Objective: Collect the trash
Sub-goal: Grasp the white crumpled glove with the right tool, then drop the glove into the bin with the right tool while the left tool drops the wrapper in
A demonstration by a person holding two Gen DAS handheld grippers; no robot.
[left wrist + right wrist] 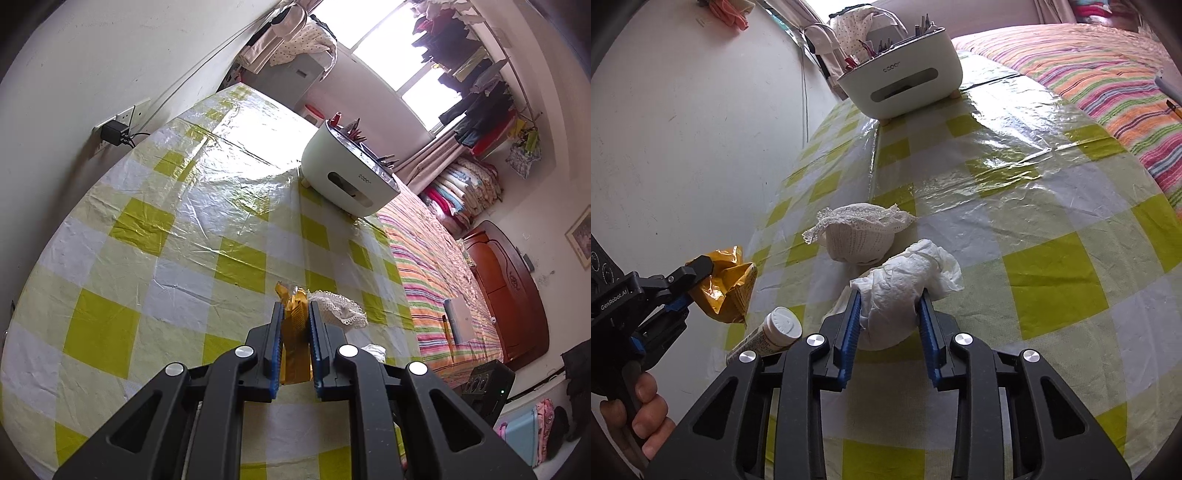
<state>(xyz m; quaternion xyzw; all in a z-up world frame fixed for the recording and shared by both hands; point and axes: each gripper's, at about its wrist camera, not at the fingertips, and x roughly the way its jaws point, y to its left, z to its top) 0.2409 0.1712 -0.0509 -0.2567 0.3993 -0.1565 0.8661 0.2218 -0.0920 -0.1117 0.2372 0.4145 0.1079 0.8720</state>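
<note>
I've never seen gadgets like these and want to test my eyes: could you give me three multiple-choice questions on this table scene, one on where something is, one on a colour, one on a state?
1. Where does the white organiser box stand?
A. At the far end of the table
B. On the striped bed
C. Between the right tongs

2. What colour is the wrapper in the left tongs?
A. Blue
B. Golden yellow
C. Red

3. What are the right tongs doing?
A. Hanging open over bare cloth
B. Holding a bottle
C. Closed on a crumpled white tissue

Answers: 1 A, the box sits on the checked tablecloth beyond the lace doily. 2 B, the crinkled foil shows golden yellow in both views. 3 C, both blue pads press the tissue's sides; the bottle lies apart beside them.
</note>
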